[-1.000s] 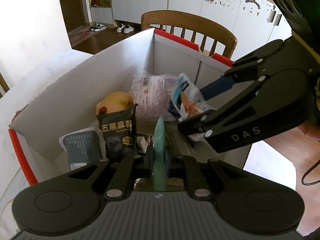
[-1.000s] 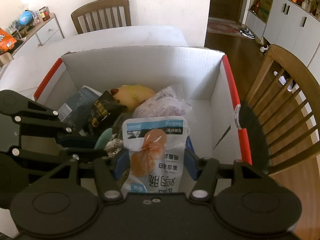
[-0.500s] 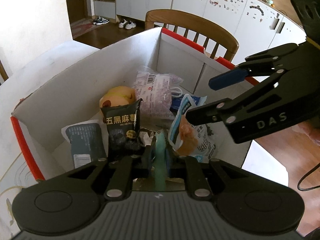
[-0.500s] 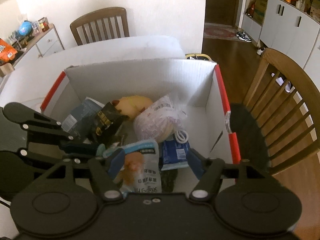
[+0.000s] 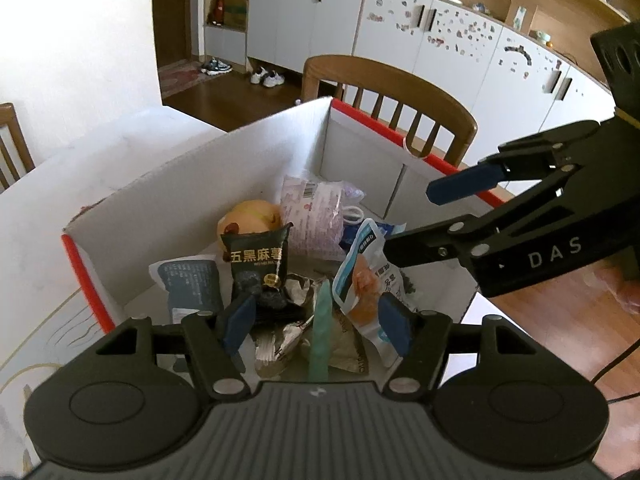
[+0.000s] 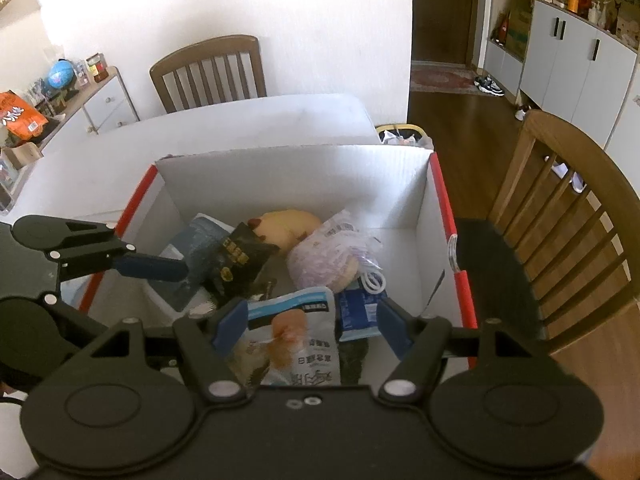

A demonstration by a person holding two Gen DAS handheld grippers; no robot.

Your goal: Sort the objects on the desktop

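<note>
Going L to R in the left wrist view: at 9 o'clock the white desk (image 5: 60, 200) carries the red-edged white box (image 5: 160, 208); inside it, a grey-blue pouch (image 5: 192, 284) at the box's 8 o'clock, a black snack pack (image 5: 258, 264) upright beside it w/ a yellow plush toy (image 5: 250, 218) behind, a pale purple bag (image 5: 316, 216) toward 12; the left tongs (image 5: 318, 322) now stand spread, jaws having just opened from fully pinched half a sec ago; the mint-green strip (image 5: 322, 328) they were clamped on a sec ago now stands free between the pads, touching neither as far as I can tell, leaning on crumpled silver wrappers (image 5: 292, 320) at the box's 6 o'clock; so that item reads as released into the box; at 3 o'clock the right tongs (image 5: 412, 216) hang above the box, also spread, jaws opened further w/in the last sec, nothing between them; the white-and-blue chicken pouch (image 5: 364, 276) that sat between its pads a sec ago now lies loose at the box's 5 o'clock, next to a blue packet (image 6: 356, 312) seen in the right wrist view; both tongs look higher over the box than before; judgement: two drops done, both hands free for the next pick; nothing else to sort shows on the desk from here, so can't tell how much is left.
</note>
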